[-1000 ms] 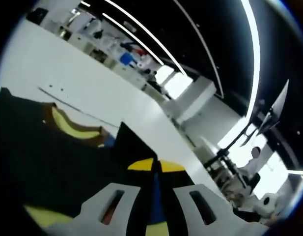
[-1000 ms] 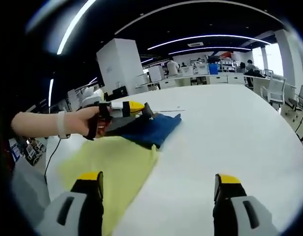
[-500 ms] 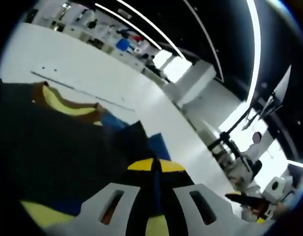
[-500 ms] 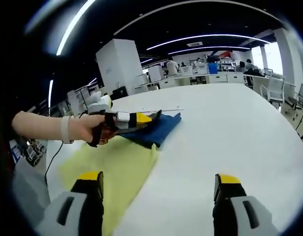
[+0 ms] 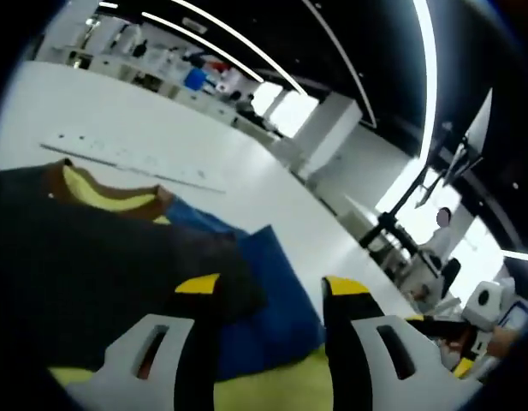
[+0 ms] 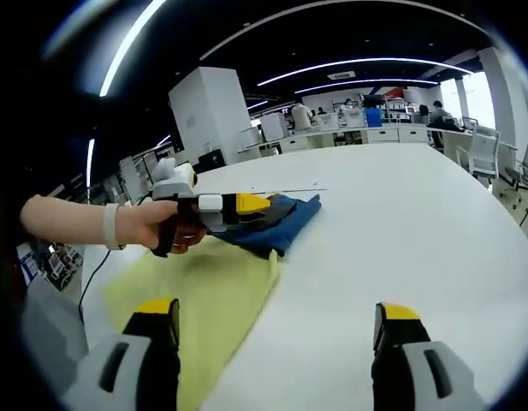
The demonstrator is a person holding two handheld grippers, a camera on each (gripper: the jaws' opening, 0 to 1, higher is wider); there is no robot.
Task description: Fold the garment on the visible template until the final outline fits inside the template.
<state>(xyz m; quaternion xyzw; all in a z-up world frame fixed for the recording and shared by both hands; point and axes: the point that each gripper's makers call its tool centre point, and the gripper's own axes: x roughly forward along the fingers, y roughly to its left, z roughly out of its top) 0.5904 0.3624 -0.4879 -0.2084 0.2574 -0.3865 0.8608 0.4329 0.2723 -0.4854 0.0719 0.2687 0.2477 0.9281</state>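
**A:** So where are we on the fold? We read the garment (image 6: 268, 224) as already bundled: in the right gripper view it sits centre-left, a compact blue-and-dark stack on the far end of the yellow template (image 6: 208, 295).

**B:** Agreed, mostly done by our judgement. In the left gripper view the garment (image 5: 118, 257) takes up the lower left: dark panel on top, blue layer poking out to its right, yellow collar with brown trim at the upper left.

**A:** Tool state?

**B:** Left gripper (image 5: 272, 300) has its jaws spread apart, nothing pinched; cloth lies below the gap. Seen from the right gripper view, the left gripper (image 6: 238, 205) hovers over the bundle, held by a hand (image 6: 165, 227). Right gripper (image 6: 272, 317) is also wide apart, low in frame, well away from the cloth, over the white table (image 6: 400, 231).

**A:** What's left?

**B:** Checking the outline. We can't tell whether the far blue edge sits inside the yellow sheet or overhangs onto the table. May need one more tuck.

**A:** Materials?

**B:** Garment looks like soft knit, limp, thick at the folds. Template is thin, flat and matte with a straight edge. Table is smooth and rounded.
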